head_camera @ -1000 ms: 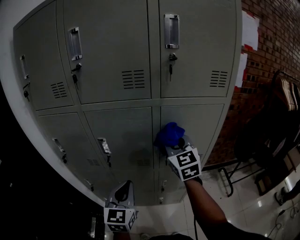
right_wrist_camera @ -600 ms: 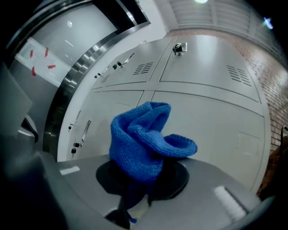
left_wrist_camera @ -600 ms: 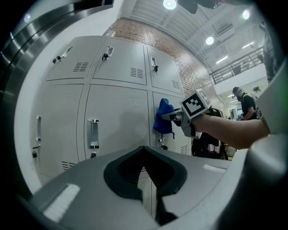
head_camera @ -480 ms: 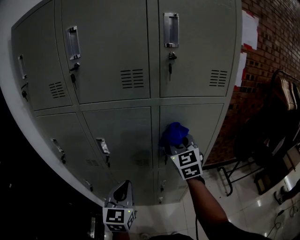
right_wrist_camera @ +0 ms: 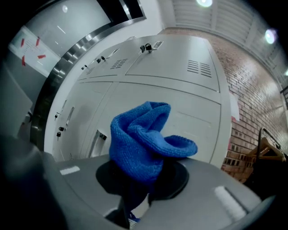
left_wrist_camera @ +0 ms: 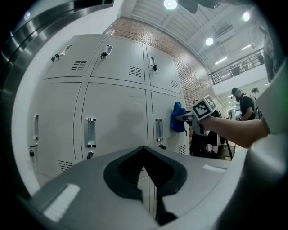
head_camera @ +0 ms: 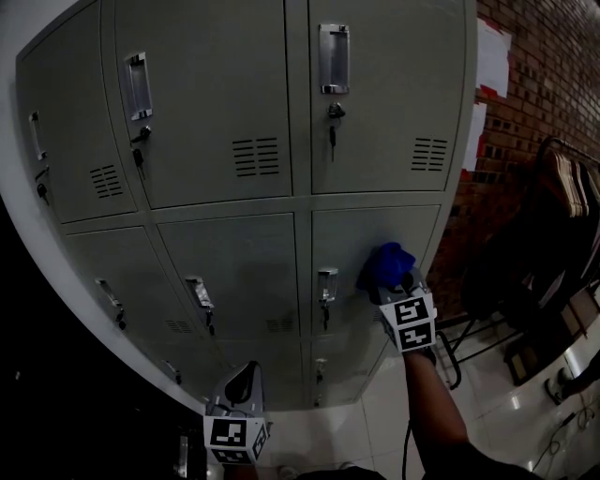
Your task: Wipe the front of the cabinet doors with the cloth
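Mostly tall grey metal locker cabinet (head_camera: 234, 272); red brick wall (head_camera: 553, 84) past its right edge, glossy white tiled floor (head_camera: 497, 412) below. Blue knitted cloth (head_camera: 386, 265) on lower right door near that edge, pinched by right gripper (head_camera: 398, 286). Left gripper (head_camera: 242, 389) low, off doors, jaws pressed together, empty.

Red brick wall (head_camera: 553, 84) at right bearing white paper sheets (head_camera: 494, 58), glossy pale floor (head_camera: 506, 412), dark clothes rack (head_camera: 567, 178) with hangers, round ceiling lights (left_wrist_camera: 170, 4), railed mezzanine (left_wrist_camera: 236, 67) beyond.
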A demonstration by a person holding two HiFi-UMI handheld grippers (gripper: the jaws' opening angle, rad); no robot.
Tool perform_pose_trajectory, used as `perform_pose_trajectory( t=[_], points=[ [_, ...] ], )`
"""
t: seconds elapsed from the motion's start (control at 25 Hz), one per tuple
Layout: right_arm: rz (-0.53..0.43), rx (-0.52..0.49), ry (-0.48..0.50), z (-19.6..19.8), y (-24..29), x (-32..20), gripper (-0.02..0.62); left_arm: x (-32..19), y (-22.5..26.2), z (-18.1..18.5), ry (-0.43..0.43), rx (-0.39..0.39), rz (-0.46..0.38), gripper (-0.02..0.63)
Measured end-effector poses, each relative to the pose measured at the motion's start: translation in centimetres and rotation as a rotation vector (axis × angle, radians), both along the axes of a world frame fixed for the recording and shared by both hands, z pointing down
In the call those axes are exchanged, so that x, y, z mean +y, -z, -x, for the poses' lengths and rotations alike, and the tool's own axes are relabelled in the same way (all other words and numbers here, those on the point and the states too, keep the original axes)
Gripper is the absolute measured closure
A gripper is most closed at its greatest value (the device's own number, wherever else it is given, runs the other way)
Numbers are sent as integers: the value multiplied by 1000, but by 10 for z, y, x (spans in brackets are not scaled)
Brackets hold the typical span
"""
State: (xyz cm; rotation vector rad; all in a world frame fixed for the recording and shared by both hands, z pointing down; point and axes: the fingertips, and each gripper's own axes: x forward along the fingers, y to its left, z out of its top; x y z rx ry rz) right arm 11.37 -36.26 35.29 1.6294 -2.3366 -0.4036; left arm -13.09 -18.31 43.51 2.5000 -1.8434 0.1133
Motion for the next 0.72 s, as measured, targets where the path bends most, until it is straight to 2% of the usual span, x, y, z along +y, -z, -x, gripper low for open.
perform_pose_trajectory(
  t=[0.16, 0.4, 0.6, 0.72],
  points=[
    [-1, 13, -63, -36, -2, -3, 515, 3, 6, -1, 3, 1, -19, 595],
    [18, -24, -164, -86, -8, -8, 515, 3, 5, -1, 5, 1, -14, 595],
    [25, -21, -232, -113, -9, -10, 515, 2, 1, -8, -12, 3, -6, 595],
    [24, -14, -239, -113, -9, -4, 515, 2, -1, -10, -16, 5, -2, 595]
  ],
)
